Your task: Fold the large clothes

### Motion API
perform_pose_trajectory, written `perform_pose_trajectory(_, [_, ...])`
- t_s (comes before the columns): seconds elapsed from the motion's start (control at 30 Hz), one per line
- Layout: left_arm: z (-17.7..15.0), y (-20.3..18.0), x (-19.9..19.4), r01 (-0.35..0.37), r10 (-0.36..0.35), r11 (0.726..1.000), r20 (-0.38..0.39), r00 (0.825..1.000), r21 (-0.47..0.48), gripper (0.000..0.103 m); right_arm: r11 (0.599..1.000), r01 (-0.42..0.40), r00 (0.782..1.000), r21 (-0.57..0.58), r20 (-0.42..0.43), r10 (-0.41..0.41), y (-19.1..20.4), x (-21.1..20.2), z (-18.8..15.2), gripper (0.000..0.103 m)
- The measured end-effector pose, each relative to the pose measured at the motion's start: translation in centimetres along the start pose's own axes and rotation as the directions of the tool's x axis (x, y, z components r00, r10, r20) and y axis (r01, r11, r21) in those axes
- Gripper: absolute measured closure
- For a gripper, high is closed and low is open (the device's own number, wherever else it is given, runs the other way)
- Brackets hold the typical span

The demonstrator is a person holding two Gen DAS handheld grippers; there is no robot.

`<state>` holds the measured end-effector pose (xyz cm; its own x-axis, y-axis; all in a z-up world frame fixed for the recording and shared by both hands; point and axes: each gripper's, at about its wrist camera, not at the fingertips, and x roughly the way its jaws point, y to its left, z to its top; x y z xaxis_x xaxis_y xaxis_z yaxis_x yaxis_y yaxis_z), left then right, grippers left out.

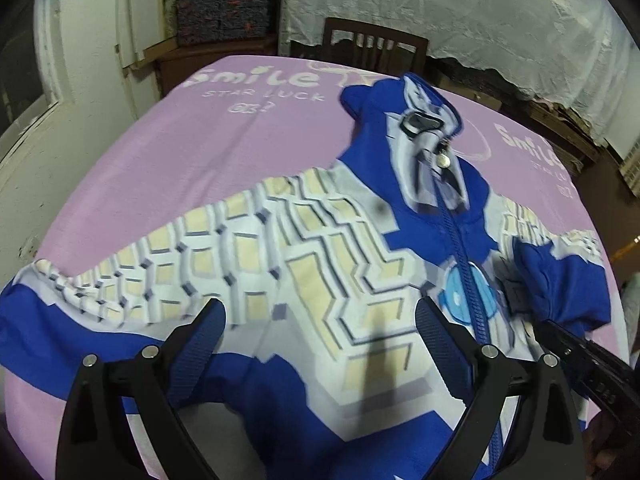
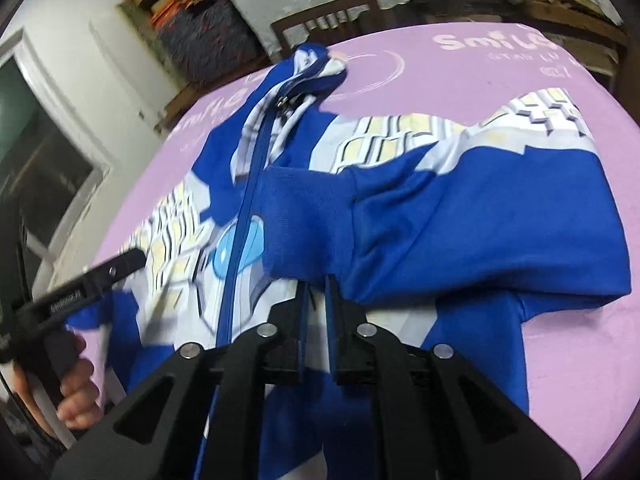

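Observation:
A blue and white zip jacket (image 1: pixel 304 248) with a cream block print lies face up on the pink-covered table (image 1: pixel 200 152). Its left sleeve is spread out to the left. My left gripper (image 1: pixel 320 320) is open, hovering over the jacket's lower front. My right gripper (image 2: pixel 316 292) is shut on the blue cuff (image 2: pixel 304 220) of the right sleeve, which is folded over the jacket's chest near the zip (image 2: pixel 240 240). The right gripper shows in the left wrist view (image 1: pixel 560 336). The left gripper shows in the right wrist view (image 2: pixel 136 258).
A dark wooden chair (image 1: pixel 376 46) stands at the table's far edge. A white lace cloth (image 1: pixel 460 8) hangs behind it. Stacked patterned fabric (image 1: pixel 224 0) sits on a shelf at the back left. The pink cover (image 2: pixel 460 64) carries white "Smile" print.

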<state>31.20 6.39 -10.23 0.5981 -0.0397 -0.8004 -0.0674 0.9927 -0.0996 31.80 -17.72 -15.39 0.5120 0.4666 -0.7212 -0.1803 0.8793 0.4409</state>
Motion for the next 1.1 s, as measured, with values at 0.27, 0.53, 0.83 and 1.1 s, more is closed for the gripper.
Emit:
perform_pose_trajectory(0.27, [0.1, -4.2, 0.1, 0.205, -0.2, 0.978, -0.083, 0.976, 0.048, 0.01, 0.999, -0.026, 0.987, -0.021, 0.156, 0.029, -2.2, -7.1, 0.1, 0.079])
perform_pose_trajectory(0.53, [1.6, -11.9, 2.9, 0.375, -0.351, 0.924, -0.23, 0.908, 0.071, 0.027, 0.976, -0.136, 0.949, 0.167, 0.304, 0.08, -9.8, -9.8, 1.0, 0.078])
perform_pose_trajectory(0.83, [1.9, -15.8, 5.5, 0.338, -0.302, 0.935, -0.257, 0.918, 0.106, 0.087, 0.952, -0.158, 0.924, 0.263, 0.378, 0.049, -14.1, -11.6, 1.3, 0.078])
perform_pose_trajectory(1.1, [3.5, -12.2, -0.6, 0.253, -0.241, 0.958, -0.099, 0.966, 0.134, 0.09, 0.947, -0.183, 0.925, 0.265, 0.372, 0.075, -14.3, -11.2, 1.1, 0.078])
